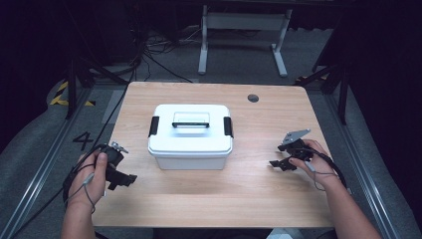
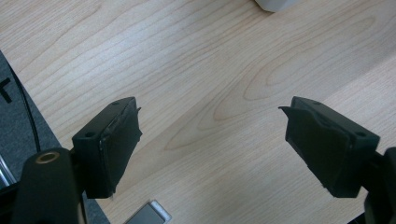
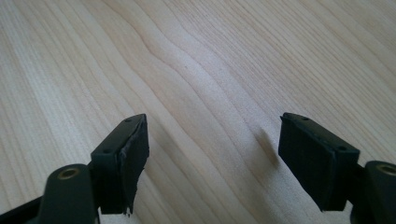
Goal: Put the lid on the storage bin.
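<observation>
At the middle of the wooden table (image 1: 249,199) we see a white lidded storage box (image 1: 190,137) with black side latches and a handle on top, untouched. Our left hand (image 1: 89,179) holds the left gripper (image 1: 130,179) low near the table's left edge, jaws spread wide and empty, pointing toward the box. Our right hand (image 1: 318,159) holds the right gripper (image 1: 276,163) well to the box's right, jaws likewise parted and empty, aimed leftward.

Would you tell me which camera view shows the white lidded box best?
The high view: the white box sits whole mid-table, with lid, handle and both black latches visible. The left gripper view catches just a white corner at its top edge; the right gripper view looks at bare wood.
</observation>
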### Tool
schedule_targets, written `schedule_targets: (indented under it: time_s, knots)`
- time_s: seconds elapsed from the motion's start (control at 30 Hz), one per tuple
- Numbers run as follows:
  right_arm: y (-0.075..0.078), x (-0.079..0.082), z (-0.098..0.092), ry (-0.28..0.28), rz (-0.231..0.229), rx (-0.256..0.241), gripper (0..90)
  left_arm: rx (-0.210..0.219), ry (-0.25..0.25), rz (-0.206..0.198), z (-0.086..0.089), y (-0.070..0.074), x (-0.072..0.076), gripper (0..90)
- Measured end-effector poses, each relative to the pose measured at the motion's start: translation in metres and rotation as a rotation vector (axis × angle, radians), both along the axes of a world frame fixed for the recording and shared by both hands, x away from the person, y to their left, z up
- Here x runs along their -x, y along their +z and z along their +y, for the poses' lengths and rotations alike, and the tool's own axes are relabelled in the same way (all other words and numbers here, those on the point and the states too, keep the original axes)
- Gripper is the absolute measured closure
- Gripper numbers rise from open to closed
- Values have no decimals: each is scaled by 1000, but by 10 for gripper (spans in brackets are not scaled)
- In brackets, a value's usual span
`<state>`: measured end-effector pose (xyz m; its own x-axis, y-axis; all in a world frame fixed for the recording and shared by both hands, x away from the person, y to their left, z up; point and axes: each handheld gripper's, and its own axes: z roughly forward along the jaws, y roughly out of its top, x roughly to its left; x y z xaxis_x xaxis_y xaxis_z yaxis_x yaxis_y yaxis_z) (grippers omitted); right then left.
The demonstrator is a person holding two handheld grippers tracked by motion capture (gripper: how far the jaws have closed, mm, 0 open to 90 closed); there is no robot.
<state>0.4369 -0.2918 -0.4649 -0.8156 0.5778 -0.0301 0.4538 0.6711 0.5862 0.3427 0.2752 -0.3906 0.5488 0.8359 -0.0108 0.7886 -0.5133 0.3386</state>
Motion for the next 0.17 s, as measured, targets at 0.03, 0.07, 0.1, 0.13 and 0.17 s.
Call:
schedule_targets:
  time_s: [0.03, 0.07, 0.1, 0.13, 0.17]
  knots:
    - [0, 0, 0, -2, -3, -2, 248, 0, 0, -1, 0, 0, 0, 186]
    - [-1, 0, 0, -5, -6, -7, 243, 1, 2, -1, 0, 1, 0, 186]
    - [-1, 0, 1, -7, -8, -10, 238, 1, 2, -2, 0, 1, 0, 186]
    - [-1, 1, 1, -10, -11, -13, 231, 1, 1, -5, 0, 1, 0, 186]
    - [-1, 1, 1, -14, -14, -21, 226, 0, -2, -6, 0, 1, -1, 186]
